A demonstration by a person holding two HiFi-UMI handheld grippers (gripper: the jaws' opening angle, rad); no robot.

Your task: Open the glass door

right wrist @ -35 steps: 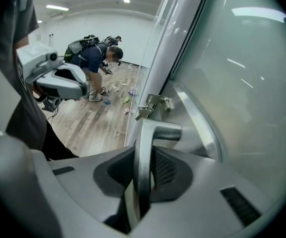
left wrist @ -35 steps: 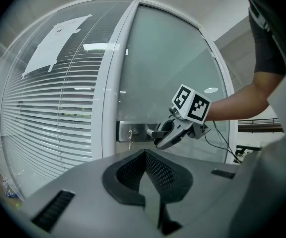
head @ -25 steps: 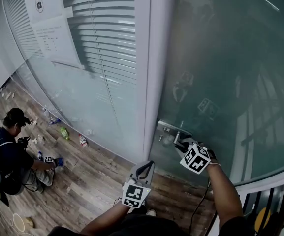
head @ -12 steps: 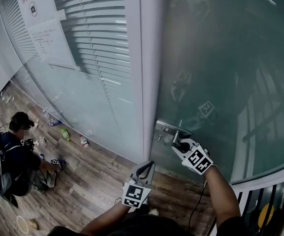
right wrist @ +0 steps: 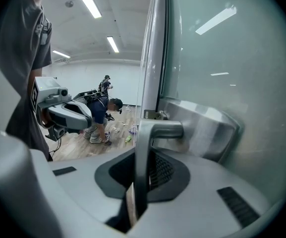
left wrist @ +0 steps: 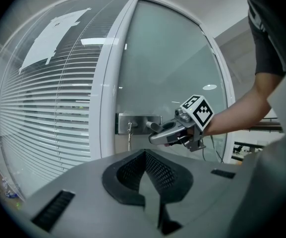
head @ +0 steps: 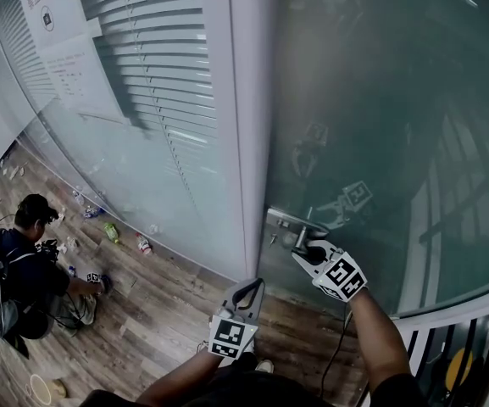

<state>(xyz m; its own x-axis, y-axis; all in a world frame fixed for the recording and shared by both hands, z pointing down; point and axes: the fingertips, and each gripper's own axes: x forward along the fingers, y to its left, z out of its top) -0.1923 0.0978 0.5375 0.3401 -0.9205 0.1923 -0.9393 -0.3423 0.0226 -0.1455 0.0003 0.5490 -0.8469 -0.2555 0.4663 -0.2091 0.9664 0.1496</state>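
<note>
The frosted glass door (head: 397, 142) stands shut against the white frame post (head: 252, 125). Its metal lever handle (head: 305, 232) juts from a steel lock plate (head: 280, 220). My right gripper (head: 308, 246) reaches up to the lever and is shut on it. In the right gripper view the handle (right wrist: 155, 129) runs down between the jaws of my right gripper (right wrist: 142, 157), which are opening slightly. The left gripper view shows the handle (left wrist: 152, 127) and a key (left wrist: 129, 132) hanging in the plate. My left gripper (head: 248, 293) hangs shut and empty below the door, apart from it.
A glass wall with blinds (head: 159, 75) and taped paper notices (head: 66, 49) runs to the left of the post. A person (head: 24, 270) crouches on the wooden floor at the left among scattered small items (head: 108, 227). A black railing (head: 456, 354) stands at the lower right.
My right gripper has rolled on the handle and shifted slightly left and down. The left gripper has stayed put. The crouching person has shifted a little.
</note>
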